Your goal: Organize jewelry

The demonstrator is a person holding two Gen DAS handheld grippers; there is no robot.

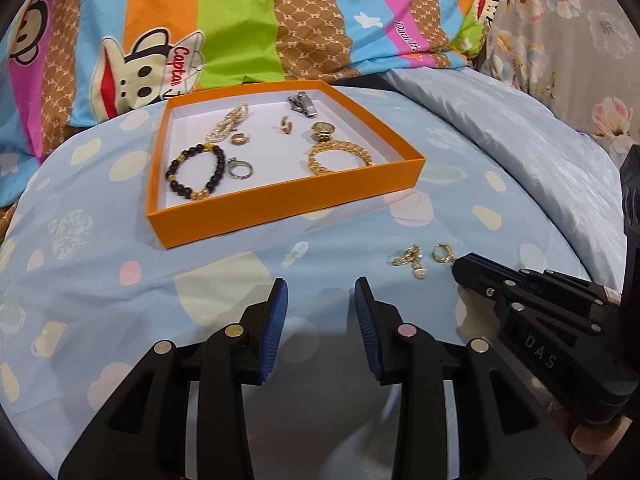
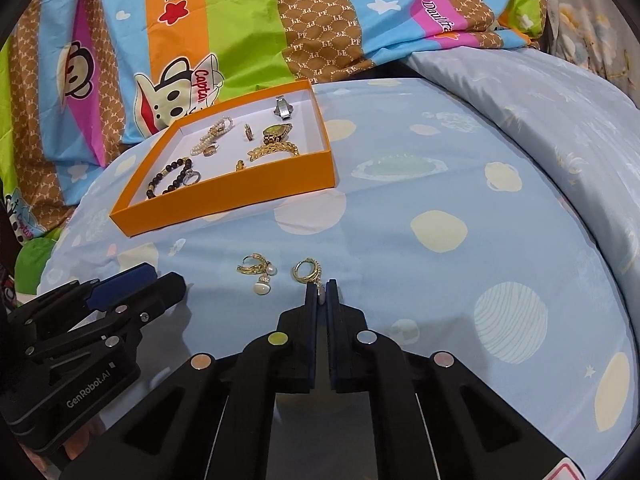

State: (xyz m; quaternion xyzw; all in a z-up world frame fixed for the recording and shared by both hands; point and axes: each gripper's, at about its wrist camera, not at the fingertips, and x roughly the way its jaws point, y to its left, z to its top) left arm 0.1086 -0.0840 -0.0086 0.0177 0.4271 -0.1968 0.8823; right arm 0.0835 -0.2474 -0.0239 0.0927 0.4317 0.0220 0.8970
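Note:
An orange tray (image 1: 280, 200) (image 2: 240, 196) on the blue bedcover holds a black bead bracelet (image 1: 196, 176), a gold chain bracelet (image 1: 340, 158), a pearl strand (image 1: 228, 124), a gold watch (image 2: 277, 131), rings and a silver clasp. Two gold pearl earrings lie on the cover in front of it. My right gripper (image 2: 321, 286) is shut on the pearl drop of the gold hoop earring (image 2: 306, 271) (image 1: 442, 252). The other pearl earring (image 2: 256, 270) (image 1: 410, 260) lies just left of it. My left gripper (image 1: 321, 286) is open and empty, hovering left of the earrings.
A colourful cartoon-print quilt (image 1: 240, 20) is bunched behind the tray. A raised fold of pale blue bedding (image 2: 540, 120) runs along the right. The left gripper also shows at the lower left of the right wrist view (image 2: 132, 280).

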